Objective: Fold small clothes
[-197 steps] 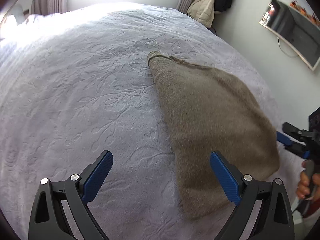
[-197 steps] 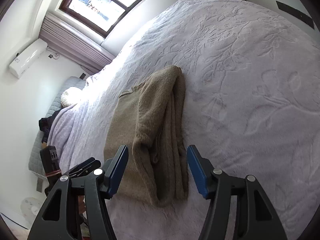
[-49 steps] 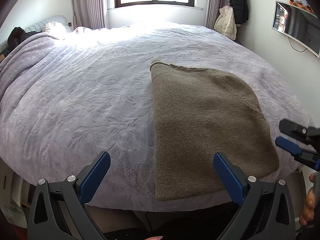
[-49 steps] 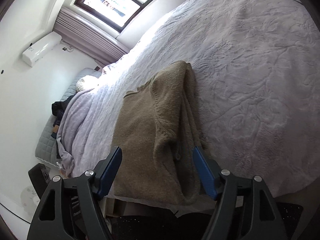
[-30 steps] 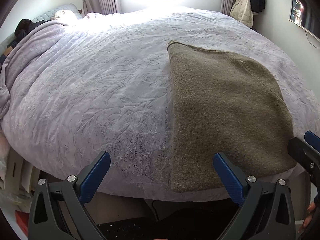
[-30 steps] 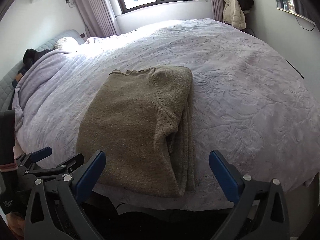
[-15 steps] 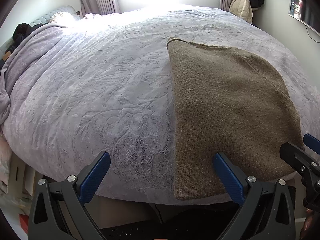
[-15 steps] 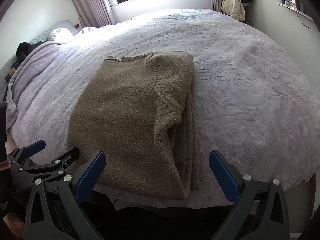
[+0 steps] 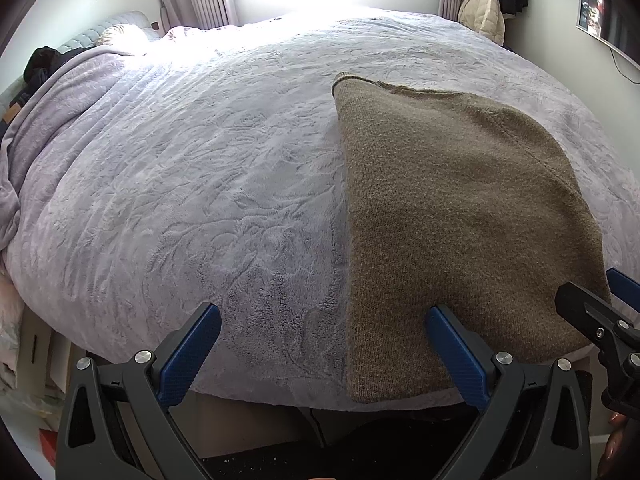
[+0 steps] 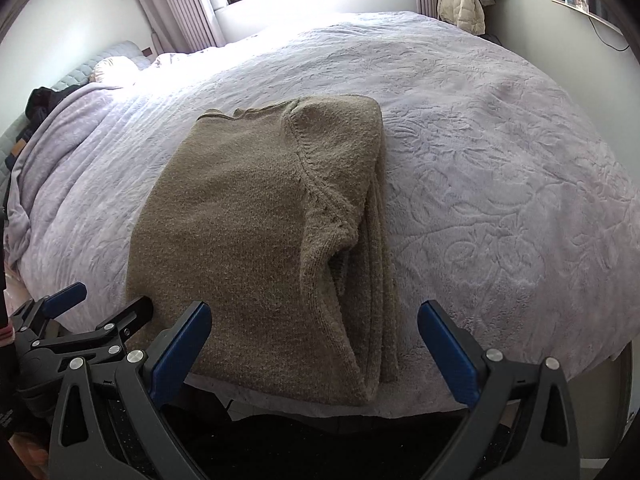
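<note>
The olive-brown knitted sweater [image 10: 248,220] in front of me lies folded lengthwise on the bed [image 10: 500,160], a long flat rectangle with its near end at the foot edge of the bed. Its collar end points toward the window side. A raglan seam runs across the top layer, and the folded layers stack along its right side.

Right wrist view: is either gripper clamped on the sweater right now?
No. The right gripper and the left gripper both stand open at the bed's near edge, and the folded brown sweater lies free on the bedspread.
</note>
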The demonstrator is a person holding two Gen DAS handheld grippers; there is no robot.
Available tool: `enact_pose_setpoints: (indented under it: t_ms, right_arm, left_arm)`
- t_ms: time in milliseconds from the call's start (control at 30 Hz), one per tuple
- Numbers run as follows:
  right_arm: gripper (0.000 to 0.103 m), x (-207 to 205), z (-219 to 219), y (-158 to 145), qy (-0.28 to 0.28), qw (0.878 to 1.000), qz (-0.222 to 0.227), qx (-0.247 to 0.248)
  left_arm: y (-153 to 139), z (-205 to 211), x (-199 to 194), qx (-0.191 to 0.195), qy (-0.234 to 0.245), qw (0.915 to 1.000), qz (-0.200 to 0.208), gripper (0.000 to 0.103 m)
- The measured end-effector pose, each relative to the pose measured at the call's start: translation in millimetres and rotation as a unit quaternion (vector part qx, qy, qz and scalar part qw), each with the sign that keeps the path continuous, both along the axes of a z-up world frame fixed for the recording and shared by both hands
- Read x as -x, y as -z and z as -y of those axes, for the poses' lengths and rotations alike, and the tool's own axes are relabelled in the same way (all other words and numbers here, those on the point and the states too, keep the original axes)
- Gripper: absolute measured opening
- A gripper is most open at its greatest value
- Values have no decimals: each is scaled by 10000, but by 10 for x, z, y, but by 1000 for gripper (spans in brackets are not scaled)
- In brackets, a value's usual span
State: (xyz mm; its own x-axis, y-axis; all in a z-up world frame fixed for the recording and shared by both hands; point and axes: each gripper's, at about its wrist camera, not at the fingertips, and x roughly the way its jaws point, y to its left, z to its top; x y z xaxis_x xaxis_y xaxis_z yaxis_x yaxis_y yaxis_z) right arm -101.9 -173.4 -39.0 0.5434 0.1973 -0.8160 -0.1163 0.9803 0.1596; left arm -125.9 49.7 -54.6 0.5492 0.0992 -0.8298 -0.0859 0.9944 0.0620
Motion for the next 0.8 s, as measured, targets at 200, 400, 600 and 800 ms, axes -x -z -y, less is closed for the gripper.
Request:
enact_pose_setpoints:
  t_ms: [200, 400, 600, 800]
  right_arm:
    - [103, 1, 4, 5, -1, 10000, 7, -10]
    - [103, 11, -3, 9, 8, 10000, -6, -9]
    - [103, 33, -24, 13, 10, 10000, -1, -6]
    - [103, 52, -43, 12, 15, 10000, -9, -14]
  left_arm:
    - [1, 0, -1, -2, -1, 10000, -2, 103]
    - [3, 3, 5, -2, -2, 10000, 0, 103]
    - [8, 2, 13, 5, -6, 10000, -2, 103]
    - [9, 3, 15, 7, -8, 10000, -3, 103]
